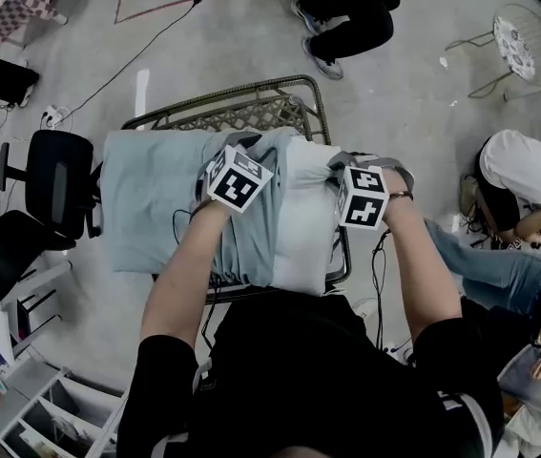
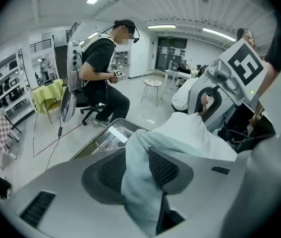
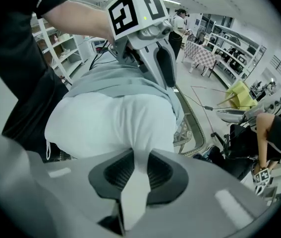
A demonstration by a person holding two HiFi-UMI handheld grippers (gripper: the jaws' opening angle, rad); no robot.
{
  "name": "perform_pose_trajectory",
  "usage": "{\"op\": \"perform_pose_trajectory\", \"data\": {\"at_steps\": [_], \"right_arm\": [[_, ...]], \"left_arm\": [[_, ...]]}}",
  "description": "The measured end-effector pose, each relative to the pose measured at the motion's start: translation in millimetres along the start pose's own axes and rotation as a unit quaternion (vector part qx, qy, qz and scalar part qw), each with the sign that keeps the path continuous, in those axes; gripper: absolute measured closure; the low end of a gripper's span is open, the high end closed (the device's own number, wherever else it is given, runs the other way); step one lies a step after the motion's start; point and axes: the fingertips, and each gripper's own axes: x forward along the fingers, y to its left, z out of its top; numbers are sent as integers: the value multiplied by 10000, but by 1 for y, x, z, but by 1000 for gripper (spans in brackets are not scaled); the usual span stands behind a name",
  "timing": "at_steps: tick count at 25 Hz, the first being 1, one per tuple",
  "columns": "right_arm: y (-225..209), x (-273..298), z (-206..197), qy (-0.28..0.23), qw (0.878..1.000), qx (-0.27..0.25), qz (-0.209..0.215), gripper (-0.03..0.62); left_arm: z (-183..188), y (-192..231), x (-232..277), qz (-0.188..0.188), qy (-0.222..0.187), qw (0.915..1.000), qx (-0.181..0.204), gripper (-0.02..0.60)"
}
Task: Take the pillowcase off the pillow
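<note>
Scene, head view: we note the pillow lying across a metal-frame table w/ lattice top. The pale blue pillowcase covers its left part; the white right end is bare, approx. a third of the length. The pillowcase edge is bunched up near the middle, between the two grippers.

Left gripper: jaws stand apart, w/ a thick fold of the blue pillowcase running up between the pads. The fabric fills the gap, but we see no pinch in it, so we log this claw as open.

Right gripper: jaws closed on a thin tuck of white pillow fabric at the bare end. The cloth is drawn to a narrow neck between the pads and the pillow bulges just beyond them.

Surroundings: a black office chair just left of the table. One seated person beyond it, and another in a white shirt to the right.
</note>
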Motion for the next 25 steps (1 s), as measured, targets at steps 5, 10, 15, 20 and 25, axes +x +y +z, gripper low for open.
{"op": "perform_pose_trajectory", "data": {"at_steps": [5, 10, 15, 20, 25], "right_arm": [[6, 3, -12, 201, 9997, 98, -106, 526], [-3, 0, -22, 43, 9981, 551, -259, 526], [-38, -6, -24, -5, 9938, 752, -818, 545], [-60, 1, -27, 276, 9917, 737, -1013, 565], [-64, -10, -34, -66, 9783, 1494, -1435, 522]], "left_arm": [[-38, 12, 2, 523, 833, 9905, 965, 572], [-77, 64, -30, 1120, 1164, 9789, 1248, 574], [-101, 107, -52, 1452, 1261, 9778, 828, 574], [-86, 99, -48, 1444, 954, 9837, 489, 574], [-73, 65, -43, 1226, 546, 9909, 90, 477]]}}
